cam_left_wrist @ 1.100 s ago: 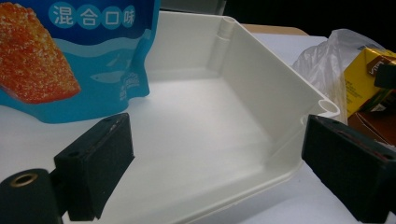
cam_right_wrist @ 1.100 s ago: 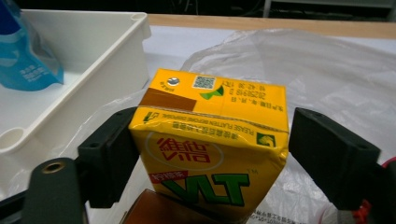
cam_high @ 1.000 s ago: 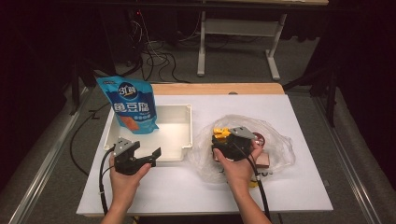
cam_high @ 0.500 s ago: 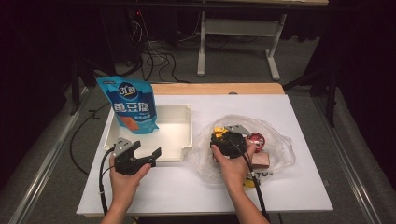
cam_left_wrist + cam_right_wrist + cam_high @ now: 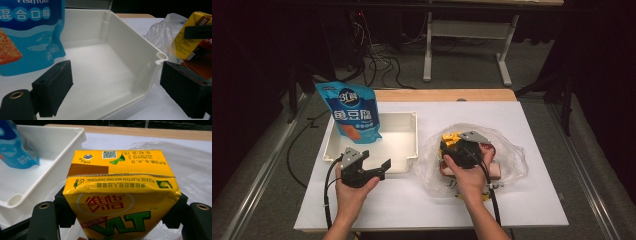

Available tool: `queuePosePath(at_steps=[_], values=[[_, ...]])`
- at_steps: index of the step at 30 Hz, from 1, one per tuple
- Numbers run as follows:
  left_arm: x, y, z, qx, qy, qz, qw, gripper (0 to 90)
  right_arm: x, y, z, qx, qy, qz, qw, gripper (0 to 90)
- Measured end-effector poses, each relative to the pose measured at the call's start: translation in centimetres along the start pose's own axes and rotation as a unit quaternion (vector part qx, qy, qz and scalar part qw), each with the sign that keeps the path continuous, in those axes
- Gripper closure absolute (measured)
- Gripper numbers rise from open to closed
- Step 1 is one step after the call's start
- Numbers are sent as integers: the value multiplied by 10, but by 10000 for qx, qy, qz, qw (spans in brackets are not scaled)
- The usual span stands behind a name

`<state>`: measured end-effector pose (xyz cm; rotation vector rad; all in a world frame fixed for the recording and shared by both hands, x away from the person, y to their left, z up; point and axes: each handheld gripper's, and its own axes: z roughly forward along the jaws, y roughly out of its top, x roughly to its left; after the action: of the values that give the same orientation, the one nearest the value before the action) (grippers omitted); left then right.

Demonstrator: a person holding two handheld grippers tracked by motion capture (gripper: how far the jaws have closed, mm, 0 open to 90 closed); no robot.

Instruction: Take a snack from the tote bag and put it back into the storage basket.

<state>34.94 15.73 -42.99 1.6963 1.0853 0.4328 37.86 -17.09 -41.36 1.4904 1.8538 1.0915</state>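
Note:
A yellow drink carton sits between the pads of my right gripper, whose jaws have just been closing and now press on both its sides. From above, the right gripper holds the carton over a clear plastic bag. My left gripper stands open with nothing held, its jaws either side of the near right corner of a white tray. In the high view the left gripper hovers at the tray's front edge. A blue snack pouch stands in the tray's left part.
The bag holds more packaged items, among them a red one and a pale box. A white sheet covers the table, with a wooden strip at its far edge. Cables trail from both grippers toward the near edge.
My right hand has shifted slightly left over the bag, uncovering a red item. The left hand and its open gripper have kept still.

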Motion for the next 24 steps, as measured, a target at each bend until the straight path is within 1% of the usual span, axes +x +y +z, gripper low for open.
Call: queuePosePath(at_steps=[5, 9, 11, 12, 14, 16, 19, 20, 21, 24], values=[[-8, 3, 1, -125, -136, 70, 9998, 132, -1, 9, -12, -95, 186, -52, 9998, 304], [-18, 9, 4, -261, -343, 88, 9990, 144, -1, 16, -20, -177, 309, -152, 9992, 304], [-25, 11, 7, -295, -378, 203, 9986, 148, 0, 19, -24, -216, 374, -184, 9989, 305], [-29, 12, 9, -292, -435, 299, 9982, 149, 0, 20, -25, -239, 391, -201, 9987, 305], [-37, 14, 12, -316, -565, 403, 9971, 154, 1, 22, -28, -275, 449, -226, 9984, 305], [-46, 14, 18, -297, -694, 521, 9958, 159, 1, 24, -31, -307, 516, -199, 9980, 305], [-56, 14, 25, -263, -825, 609, 9944, 166, 2, 26, -34, -321, 576, -195, 9976, 305], [-59, 14, 27, -259, -829, 652, 9941, 169, 2, 26, -35, -335, 597, -221, 9974, 305], [-62, 13, 29, -226, -912, 680, 9933, 171, 3, 26, -36, -335, 613, -230, 9973, 305], [-71, 12, 37, -197, -991, 754, 9920, 178, 6, 27, -40, -358, 686, -244, 9967, 305]])
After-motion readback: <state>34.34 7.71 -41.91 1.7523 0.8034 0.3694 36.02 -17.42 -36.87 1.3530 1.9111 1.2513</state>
